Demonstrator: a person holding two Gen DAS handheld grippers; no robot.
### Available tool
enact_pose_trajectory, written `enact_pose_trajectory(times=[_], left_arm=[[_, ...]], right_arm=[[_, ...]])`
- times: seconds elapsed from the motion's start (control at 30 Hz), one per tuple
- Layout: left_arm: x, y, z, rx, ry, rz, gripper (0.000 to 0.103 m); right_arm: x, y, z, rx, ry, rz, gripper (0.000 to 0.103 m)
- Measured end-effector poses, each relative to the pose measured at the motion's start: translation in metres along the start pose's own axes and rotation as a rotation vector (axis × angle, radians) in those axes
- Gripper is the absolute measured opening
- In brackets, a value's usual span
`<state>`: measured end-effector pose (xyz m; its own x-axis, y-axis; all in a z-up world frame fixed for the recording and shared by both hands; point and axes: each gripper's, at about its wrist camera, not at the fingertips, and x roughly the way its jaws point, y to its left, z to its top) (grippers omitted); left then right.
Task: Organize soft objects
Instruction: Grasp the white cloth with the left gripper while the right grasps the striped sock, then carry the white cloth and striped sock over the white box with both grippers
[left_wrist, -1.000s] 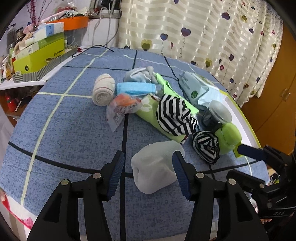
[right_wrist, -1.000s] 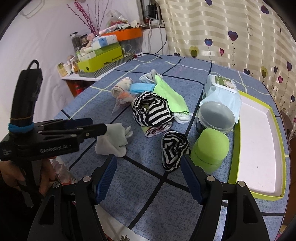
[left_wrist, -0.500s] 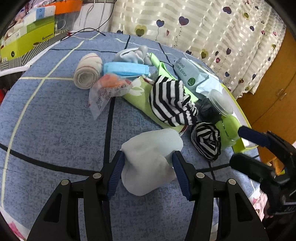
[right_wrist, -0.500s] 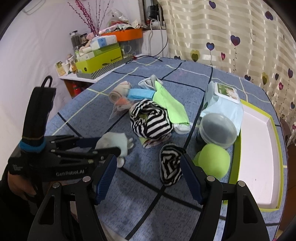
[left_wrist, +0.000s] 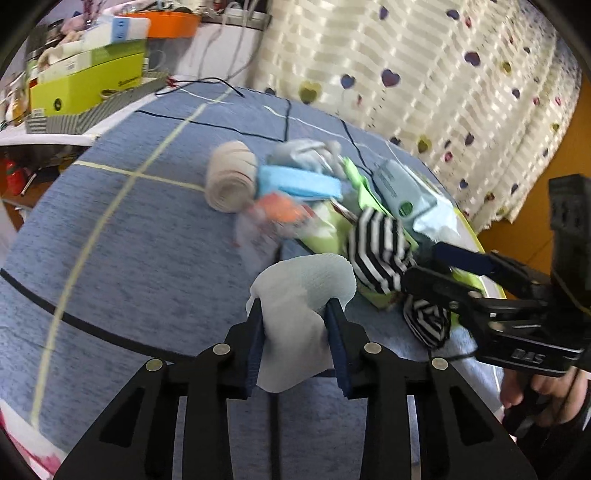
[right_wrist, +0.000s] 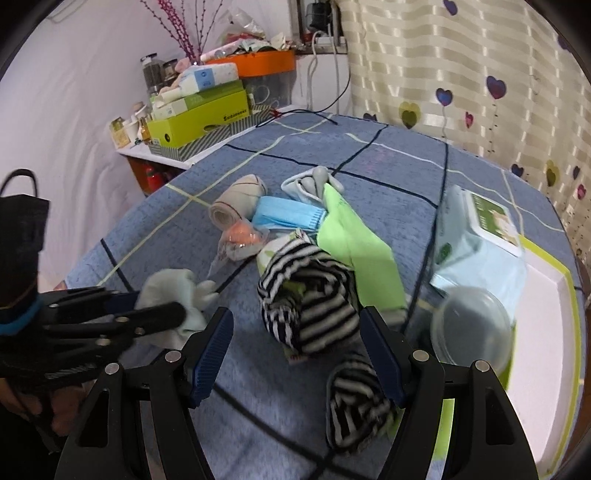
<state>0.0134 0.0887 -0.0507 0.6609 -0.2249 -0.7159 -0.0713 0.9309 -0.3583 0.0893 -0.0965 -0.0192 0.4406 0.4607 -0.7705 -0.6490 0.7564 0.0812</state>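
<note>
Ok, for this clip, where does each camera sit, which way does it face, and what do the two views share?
Left wrist: rides the left gripper, looking forward over the blue grid-lined tablecloth; its fingers clamp a pale white soft cloth; the right gripper and a hand show at right.
Right wrist: rides the open right gripper, facing the pile toward the heart-print curtain; the left gripper shows at left.
Shared: the cloth, striped black-and-white fabric, beige rolled bandage.

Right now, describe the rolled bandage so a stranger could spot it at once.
On the blue checked tablecloth, find the heap of soft things in the middle. At its far left end, touching the blue face mask, lies the rolled bandage: the only beige item, wound into a tight cylinder.
</note>
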Motion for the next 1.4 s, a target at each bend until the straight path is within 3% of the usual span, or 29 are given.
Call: enact_pose_trajectory(times=[0.17, 0.2, 0.3, 0.4, 0.5, 1.03, 1.4], left_arm=[[-0.002, 0.009, 0.005, -0.020, -0.009, 0.003, 0.033], [-0.001, 0.009, 0.005, -0.021, -0.009, 0.003, 0.033], [-0.001, 0.011, 0.005, -0.025, -0.007, -0.006, 0.034], [0.003, 0.007, 0.007, -0.024, 0.000, -0.013, 0.034], [0.004, 0.005, 0.007, -0.022, 0.003, -0.017, 0.034], [-0.025, -0.030, 0.023, 0.027, -0.083, -0.035, 0.034], [-0.037, -0.068, 0.031, 0.089, -0.119, -0.057, 0.033]], right_arm=[[0.021, 0.002, 0.011, -0.013, 0.024, -0.001, 0.067], [0.026, 0.002, 0.012, -0.017, 0.033, -0.005, 0.056], [0.035, -0.002, 0.012, -0.012, 0.059, -0.031, 0.037], [0.035, -0.007, 0.012, -0.007, 0.054, -0.043, 0.021], [0.032, -0.011, 0.011, -0.002, 0.041, -0.041, 0.012], [-0.047, -0.017, 0.013, 0.044, -0.128, 0.034, 0.011], [-0.093, -0.025, 0.000, 0.060, -0.211, 0.015, 0.011]])
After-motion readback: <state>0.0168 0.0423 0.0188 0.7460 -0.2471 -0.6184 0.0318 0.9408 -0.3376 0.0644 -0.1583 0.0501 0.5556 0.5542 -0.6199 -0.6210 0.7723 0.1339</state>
